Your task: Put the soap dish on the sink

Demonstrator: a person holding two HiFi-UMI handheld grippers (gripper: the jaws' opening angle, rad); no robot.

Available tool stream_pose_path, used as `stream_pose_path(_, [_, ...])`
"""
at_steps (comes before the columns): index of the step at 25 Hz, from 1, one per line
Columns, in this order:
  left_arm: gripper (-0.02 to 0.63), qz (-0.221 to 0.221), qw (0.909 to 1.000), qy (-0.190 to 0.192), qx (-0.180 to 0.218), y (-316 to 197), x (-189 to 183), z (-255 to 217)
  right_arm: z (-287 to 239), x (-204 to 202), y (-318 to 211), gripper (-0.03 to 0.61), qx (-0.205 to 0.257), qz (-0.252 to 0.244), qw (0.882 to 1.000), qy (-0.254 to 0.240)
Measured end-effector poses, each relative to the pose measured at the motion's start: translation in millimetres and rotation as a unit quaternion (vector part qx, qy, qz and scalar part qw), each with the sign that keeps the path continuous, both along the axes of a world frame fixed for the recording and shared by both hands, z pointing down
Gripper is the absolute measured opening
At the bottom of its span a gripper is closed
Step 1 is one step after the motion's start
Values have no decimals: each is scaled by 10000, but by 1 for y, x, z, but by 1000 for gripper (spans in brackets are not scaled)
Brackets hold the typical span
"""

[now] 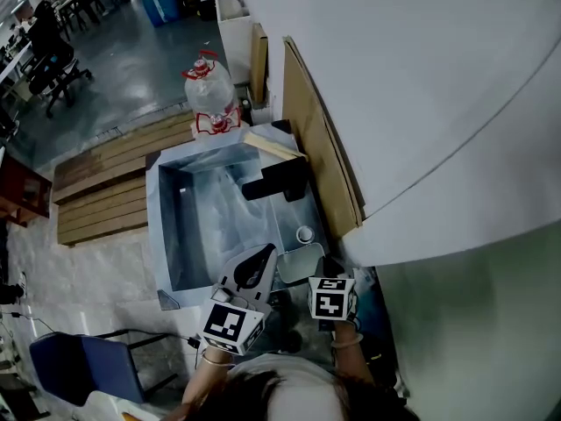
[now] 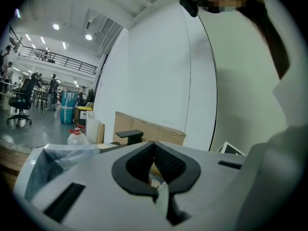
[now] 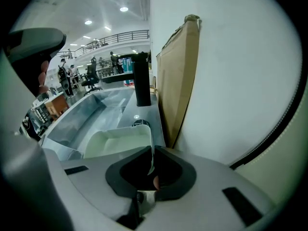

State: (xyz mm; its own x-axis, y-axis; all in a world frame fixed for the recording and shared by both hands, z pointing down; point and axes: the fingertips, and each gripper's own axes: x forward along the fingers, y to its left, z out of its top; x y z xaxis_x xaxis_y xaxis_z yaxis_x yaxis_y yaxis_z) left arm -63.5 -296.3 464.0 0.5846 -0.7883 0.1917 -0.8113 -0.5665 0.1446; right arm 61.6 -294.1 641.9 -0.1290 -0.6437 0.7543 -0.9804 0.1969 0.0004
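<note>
Pinching the soap dish (image 3: 120,141) rim in the right gripper (image 3: 150,154), dish sitting on the sink (image 1: 154,226) ledge at the faucet's (image 1: 276,181) 6 o'clock, left gripper (image 1: 261,258) hovering closed and empty at the dish's 9 o'clock, both forearms reaching in from 6 o'clock.

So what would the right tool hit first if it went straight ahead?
Probably the small round cap on the sink ledge, just past the soap dish that the right tool is shut on. The black tap stands beyond it. Depth is hard to judge.

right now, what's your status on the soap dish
Right gripper shut on soap dish rim. Left gripper shut, empty. Dish at sink ledge; black faucet ahead.
</note>
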Motion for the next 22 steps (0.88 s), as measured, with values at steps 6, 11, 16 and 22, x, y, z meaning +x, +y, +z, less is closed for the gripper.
stream_pose_path(6, [9, -14, 10000, -32, -62, -5, -2, 6, 7, 0, -3, 34, -87, 60, 9999, -56])
stream_pose_path(11, [9, 30, 10000, -20, 5, -7, 0, 4, 7, -2, -7, 34, -39, 6, 9999, -107])
stream_pose_path(16, [9, 21, 10000, -36, -12, -8, 0, 6, 14, -4, -4, 35, -152, 3, 9998, -152])
stream_pose_path(22, [9, 22, 10000, -62, -24, -5, 0, 7, 16, -4, -2, 35, -169, 23, 9997, -182])
